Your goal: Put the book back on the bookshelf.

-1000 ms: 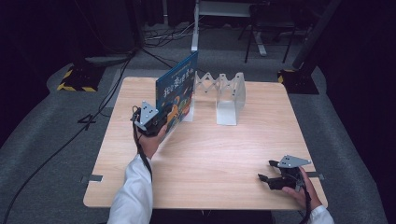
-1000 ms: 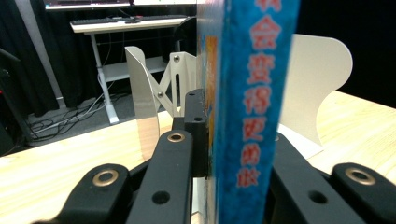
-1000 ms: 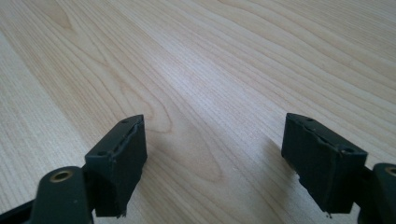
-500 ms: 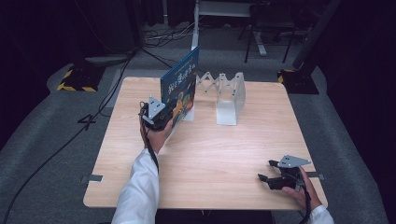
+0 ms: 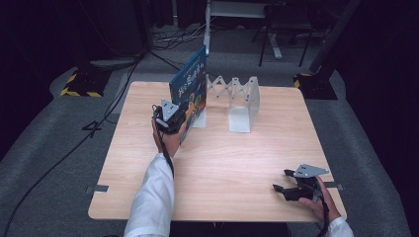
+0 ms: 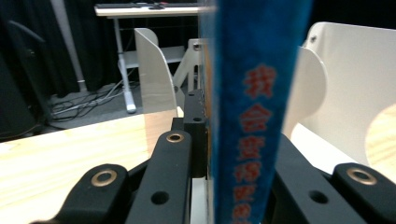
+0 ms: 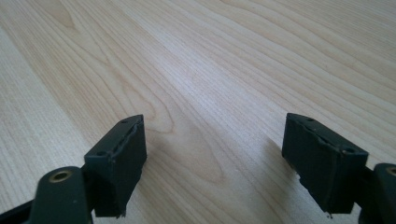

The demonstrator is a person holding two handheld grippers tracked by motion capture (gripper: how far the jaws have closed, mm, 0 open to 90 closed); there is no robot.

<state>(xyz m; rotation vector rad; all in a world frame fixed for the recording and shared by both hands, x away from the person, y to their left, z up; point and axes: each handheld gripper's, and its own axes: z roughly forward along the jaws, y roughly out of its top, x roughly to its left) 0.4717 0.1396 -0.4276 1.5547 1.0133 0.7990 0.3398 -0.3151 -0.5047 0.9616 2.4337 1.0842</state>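
You had the blue book (image 5: pixel 190 91) clamped by its spine edge in your left gripper (image 5: pixel 170 118), the jaws closed tight on it, and you held it upright near the far left part of the table (image 5: pixel 217 197), just beside the left end of the white folding book rack (image 5: pixel 237 101). From the left gripper view, the book's spine (image 6: pixel 254 112) stood right in front of the rack's white dividers (image 6: pixel 156 70), so it looked lined up with a slot but not yet seated in one. I judged the job about halfway along: the book was picked up and carried to the rack, and what was left was to slide it between two dividers, set its bottom edge down and let go. Your right gripper (image 5: pixel 291 187) rested near the table's near right corner with its jaws wide apart and nothing between them, only bare wood beneath. The book's lower edge was hidden behind your hand and gripper from above, so I could not tell whether it touched the table or the rack base. The spine lettering was blurred, and the rack's far end was cut off in the close view.
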